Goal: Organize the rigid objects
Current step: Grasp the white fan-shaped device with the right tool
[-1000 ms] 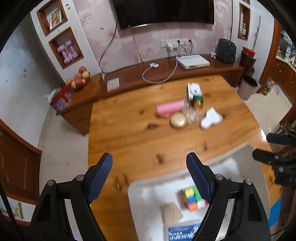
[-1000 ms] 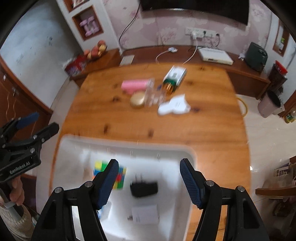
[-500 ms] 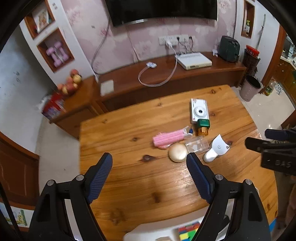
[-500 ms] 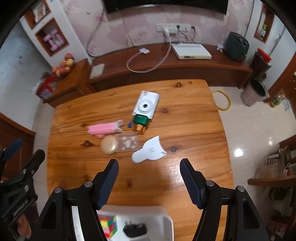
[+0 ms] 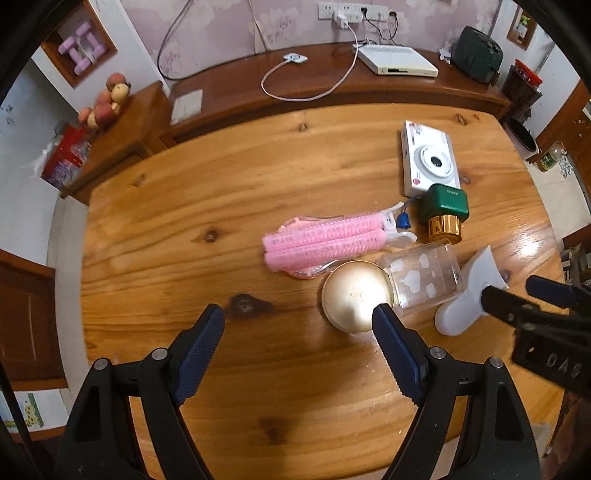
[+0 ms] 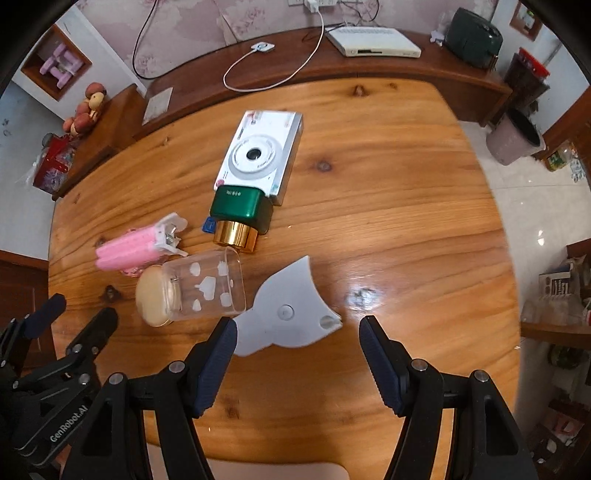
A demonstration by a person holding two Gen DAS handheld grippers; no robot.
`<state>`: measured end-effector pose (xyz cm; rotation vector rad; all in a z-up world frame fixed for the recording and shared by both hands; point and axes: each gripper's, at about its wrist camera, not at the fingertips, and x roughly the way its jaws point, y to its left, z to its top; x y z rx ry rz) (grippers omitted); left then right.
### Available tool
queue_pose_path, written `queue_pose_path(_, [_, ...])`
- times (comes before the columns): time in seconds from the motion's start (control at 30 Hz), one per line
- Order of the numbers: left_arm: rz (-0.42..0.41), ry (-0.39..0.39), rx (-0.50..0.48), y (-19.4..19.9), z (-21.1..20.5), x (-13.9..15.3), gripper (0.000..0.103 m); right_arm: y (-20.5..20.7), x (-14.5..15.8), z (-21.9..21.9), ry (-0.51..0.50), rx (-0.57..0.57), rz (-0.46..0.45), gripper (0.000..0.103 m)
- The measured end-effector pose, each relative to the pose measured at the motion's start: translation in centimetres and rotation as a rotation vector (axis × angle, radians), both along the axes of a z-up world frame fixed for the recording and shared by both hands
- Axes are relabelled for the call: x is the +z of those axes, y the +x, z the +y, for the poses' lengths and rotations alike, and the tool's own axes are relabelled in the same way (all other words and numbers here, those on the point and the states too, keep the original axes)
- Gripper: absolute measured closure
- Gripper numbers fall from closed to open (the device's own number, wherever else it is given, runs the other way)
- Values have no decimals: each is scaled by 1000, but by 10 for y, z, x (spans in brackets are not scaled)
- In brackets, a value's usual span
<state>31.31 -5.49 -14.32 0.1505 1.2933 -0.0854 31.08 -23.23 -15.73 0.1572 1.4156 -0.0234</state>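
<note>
A wooden counter (image 5: pixel 229 177) before a pink-papered wall holds a camera (image 6: pixel 260 155), jar (image 6: pixel 192 291), pink rollers (image 5: pixel 321 242) and, apparently, a white scraper (image 6: pixel 288 314); both grippers' (image 5: pixel 298 321) (image 6: pixel 298 332) fingers gape empty.

Probably home living room: floral wallpaper (image 5: pixel 221 22), fruit (image 5: pixel 107 98).

On the wooden tabletop (image 6: pixel 388 206), the white compact camera (image 6: pixel 260 157) lies at upper centre of the right wrist frame, the green gold-capped bottle (image 6: pixel 240 214) touching its lower end; lower left lie the pink hair rollers (image 6: pixel 129 251), the clear glass jar (image 6: pixel 199 286) below them, the grey fan-shaped plastic piece (image 6: pixel 288 312) just right of the jar
</note>
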Motion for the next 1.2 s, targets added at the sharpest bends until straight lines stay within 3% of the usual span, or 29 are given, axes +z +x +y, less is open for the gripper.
queue_pose_path(0.17, [11,11,-5,2,-8,-11,19,7,-18,7,-13,7,10,31])
queue_pose_path(0.4, [37,-35,20,5,-1,-17,19,10,-17,5,4,1,-3,30])
queue_pose_path(0.83, [47,-37,30,8,3,-24,19,15,-31,3,16,-35,31,28])
queue_pose_path(1.1, [64,-93,75,13,9,-28,19,24,-42,16,-54,-16,90,23])
queue_pose_path(1.2, [72,-103,76,14,8,-29,19,26,-42,21,-95,-2,97,29])
